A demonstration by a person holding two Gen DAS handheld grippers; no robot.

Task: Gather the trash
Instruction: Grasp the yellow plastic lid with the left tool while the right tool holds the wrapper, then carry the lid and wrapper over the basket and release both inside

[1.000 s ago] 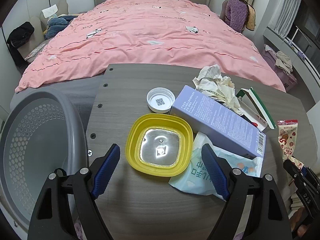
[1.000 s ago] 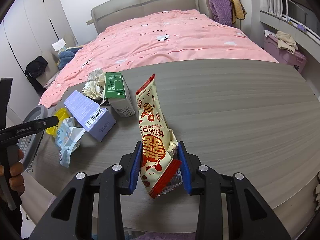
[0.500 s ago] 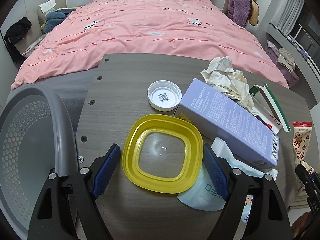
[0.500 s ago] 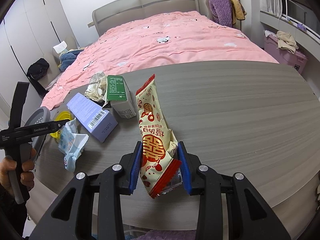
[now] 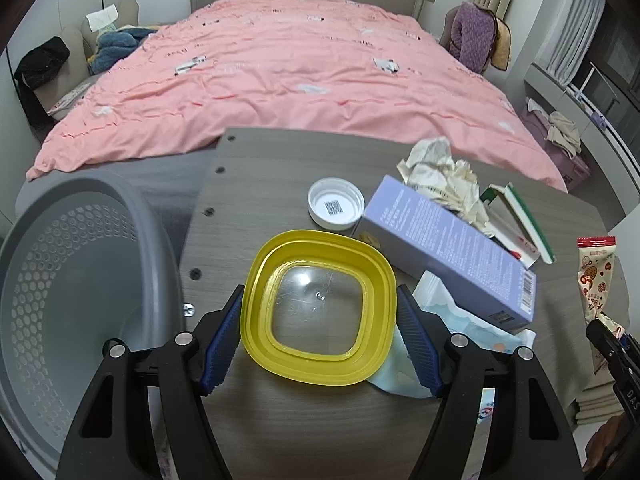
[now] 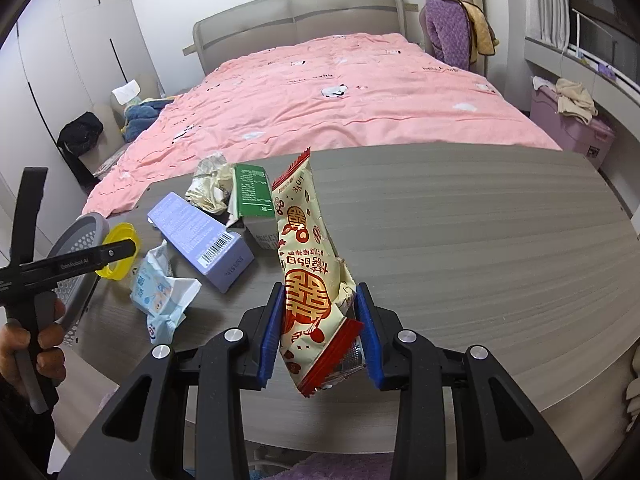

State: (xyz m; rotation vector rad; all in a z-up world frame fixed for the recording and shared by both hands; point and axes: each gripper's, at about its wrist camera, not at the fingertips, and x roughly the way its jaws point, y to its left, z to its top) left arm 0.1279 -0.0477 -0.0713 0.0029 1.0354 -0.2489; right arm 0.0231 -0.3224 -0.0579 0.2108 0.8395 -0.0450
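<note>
Grey perforated plastic bin (image 5: 80,280) showed nothing inside; right gripper (image 6: 320,334) was clamped on red-and-cream snack wrapper (image 6: 308,264), left gripper (image 5: 320,336) had just closed onto yellow square lid (image 5: 320,308); purple carton (image 5: 448,248), crumpled paper (image 5: 440,176), white cap (image 5: 336,208) remained.

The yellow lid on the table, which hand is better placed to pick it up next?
Left. The left tongs have just been closing around the yellow lid, beside the gray basket. The right tongs already grip a snack wrapper.

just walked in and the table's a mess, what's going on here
A person is clearing trash off the table with two handheld grippers. The left gripper has just been closing around a yellow lid, its pads at the lid's sides, beside the grey perforated bin. The right gripper holds a red-and-cream snack wrapper upright above the table.
</note>
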